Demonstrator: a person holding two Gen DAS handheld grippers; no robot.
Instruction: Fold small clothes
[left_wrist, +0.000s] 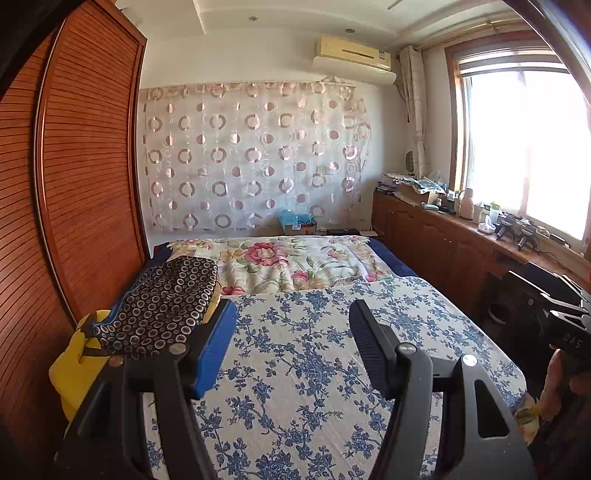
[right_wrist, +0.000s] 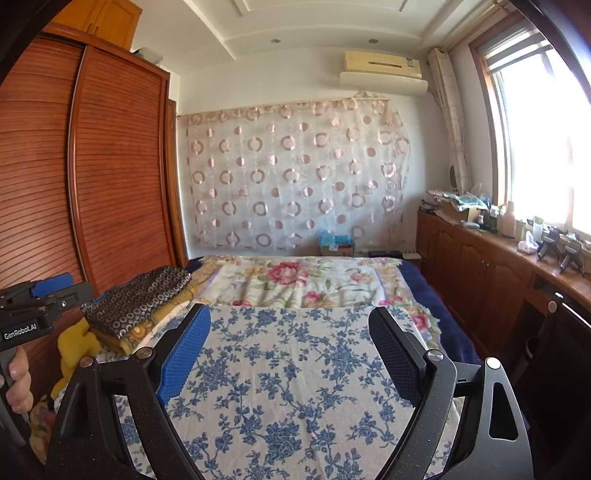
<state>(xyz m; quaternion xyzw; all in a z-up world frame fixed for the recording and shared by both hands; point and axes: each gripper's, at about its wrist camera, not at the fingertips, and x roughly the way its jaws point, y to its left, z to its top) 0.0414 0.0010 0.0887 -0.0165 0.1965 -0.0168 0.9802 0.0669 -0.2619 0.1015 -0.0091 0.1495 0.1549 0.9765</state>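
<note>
a dark navy cloth garment printed with small pale rings (left_wrist: 166, 299) (right_wrist: 138, 295) lies folded flat at the left of both frames, on top of a folded yellow-gold cloth (right_wrist: 162, 319). the stack sits at the bed's left edge, near the wardrobe side.

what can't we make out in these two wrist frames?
- Dark ring-print garment: near end behind the left hand-held gripper in the left wrist view; fold state unclear.
- Yellow item beneath it: mostly covered, both views.
- Sill clutter: too small, washed out by window glare.
</note>
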